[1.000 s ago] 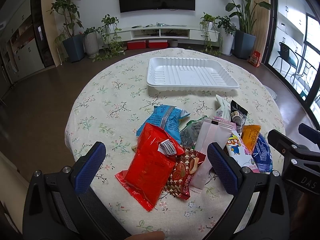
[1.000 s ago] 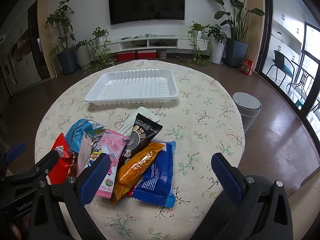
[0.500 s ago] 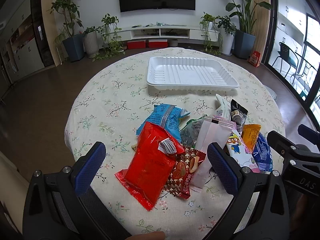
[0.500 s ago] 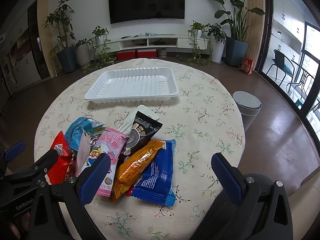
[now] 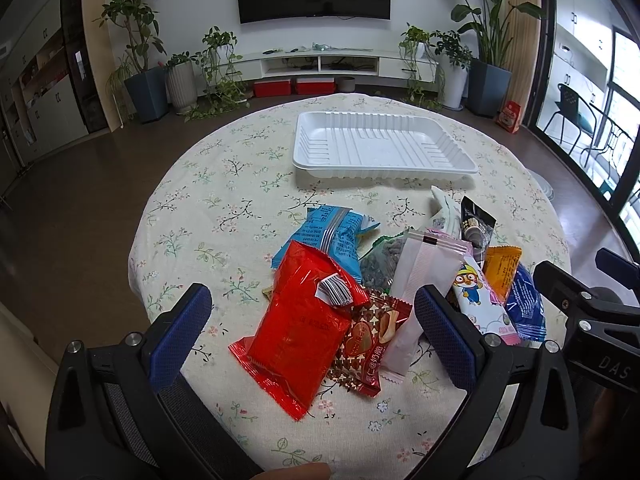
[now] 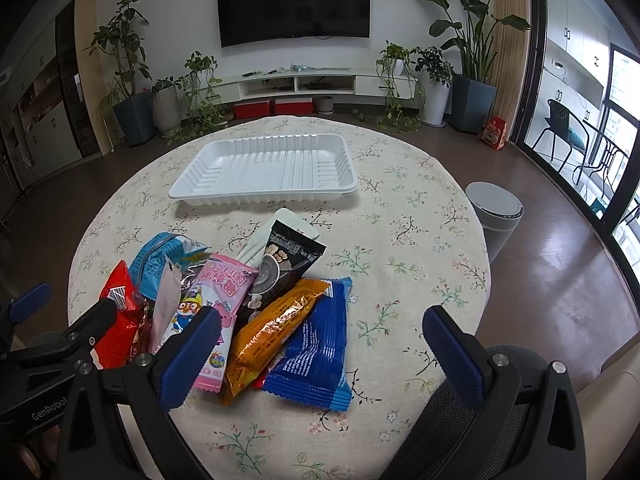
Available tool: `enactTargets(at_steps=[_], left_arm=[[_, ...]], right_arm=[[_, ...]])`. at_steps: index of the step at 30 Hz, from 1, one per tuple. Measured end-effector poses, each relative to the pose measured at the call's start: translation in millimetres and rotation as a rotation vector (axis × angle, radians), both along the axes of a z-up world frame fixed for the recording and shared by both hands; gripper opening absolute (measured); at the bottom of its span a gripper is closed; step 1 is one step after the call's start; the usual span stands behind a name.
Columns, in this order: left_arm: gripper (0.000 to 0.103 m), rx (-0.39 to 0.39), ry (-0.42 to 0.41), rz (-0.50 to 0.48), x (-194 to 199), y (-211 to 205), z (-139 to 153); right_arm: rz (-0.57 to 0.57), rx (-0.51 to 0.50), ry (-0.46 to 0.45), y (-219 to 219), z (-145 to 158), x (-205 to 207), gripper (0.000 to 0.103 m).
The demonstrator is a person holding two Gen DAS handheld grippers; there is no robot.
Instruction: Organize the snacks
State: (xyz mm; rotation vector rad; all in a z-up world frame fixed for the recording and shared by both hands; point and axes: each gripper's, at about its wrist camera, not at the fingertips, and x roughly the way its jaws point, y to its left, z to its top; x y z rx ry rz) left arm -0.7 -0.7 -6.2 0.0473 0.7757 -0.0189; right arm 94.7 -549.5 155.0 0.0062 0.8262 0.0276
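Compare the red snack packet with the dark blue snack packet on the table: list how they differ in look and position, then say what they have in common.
The red packet is glossy red with a barcode flap folded over its top; the dark blue packet is blue with white print and ribbed end seals. The red packet lies at the left end of the pile, between the left gripper's open fingers; the dark blue packet lies at the right end, before the right gripper. Both are sealed, lie flat, and are outside the white tray.

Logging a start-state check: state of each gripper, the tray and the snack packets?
left gripper: open, holding nothing
right gripper: open, holding nothing
white ribbed plastic tray: upright, nothing in it
red foil packet: sealed, lying flat, off tray
dark blue foil packet: sealed, orange packet overlapping its edge
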Motion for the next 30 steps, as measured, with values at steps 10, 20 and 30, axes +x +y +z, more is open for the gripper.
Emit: enactTargets(at_steps=[10,20,30], left_arm=[[0.103,0.0,0.001,0.001,0.2,0.4,0.0],[0.103,-0.001,0.001,0.001,0.3,0.5,0.1],[0.103,-0.001,0.001,0.001,0.3,0.5,0.1]], right_arm=[[0.001,-0.001,0.001,0.3,-0.8,-0.3,0.103],[0.001,-0.003,0.002,0.9,0.2,0.5,0.103],[0.001,-0.003,0.004,1.1,-2.0,-0.2,0.103]])
